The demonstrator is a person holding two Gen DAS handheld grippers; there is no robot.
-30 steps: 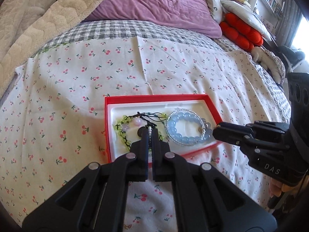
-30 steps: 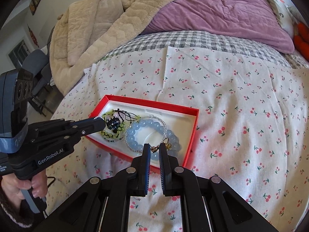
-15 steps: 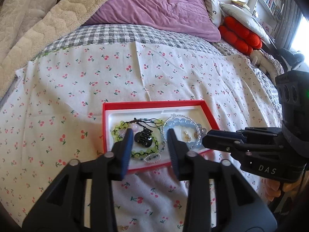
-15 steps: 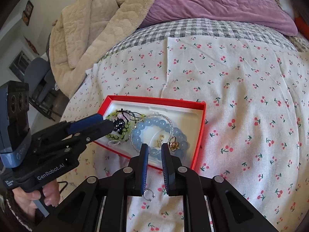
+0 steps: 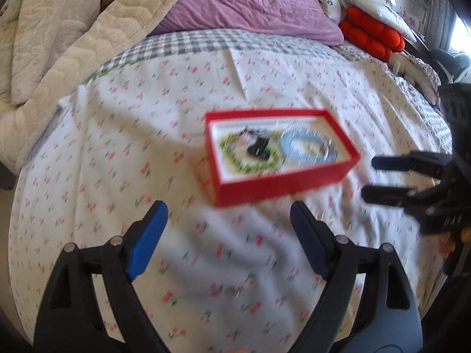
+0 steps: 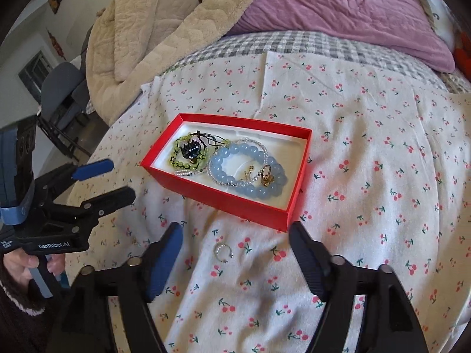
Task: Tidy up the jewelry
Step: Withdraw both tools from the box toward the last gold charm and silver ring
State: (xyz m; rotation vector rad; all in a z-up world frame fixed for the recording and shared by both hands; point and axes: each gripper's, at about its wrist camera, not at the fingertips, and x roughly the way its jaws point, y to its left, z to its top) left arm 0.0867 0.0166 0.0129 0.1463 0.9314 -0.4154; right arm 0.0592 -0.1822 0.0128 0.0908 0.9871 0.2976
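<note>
Small open ring [image 6: 223, 252] on bedsheet [image 6: 368, 153] between spread fingers of empty right claw [image 6: 235, 235], light, stiff, slippery: pinch across band; left claw [image 5: 226, 220] likewise spread.

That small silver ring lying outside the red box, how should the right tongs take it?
The silver ring lies flat on the cherry-print sheet, an open band with its gap facing right. Come straight down with the open right tongs and pinch across the closed left curve.
</note>
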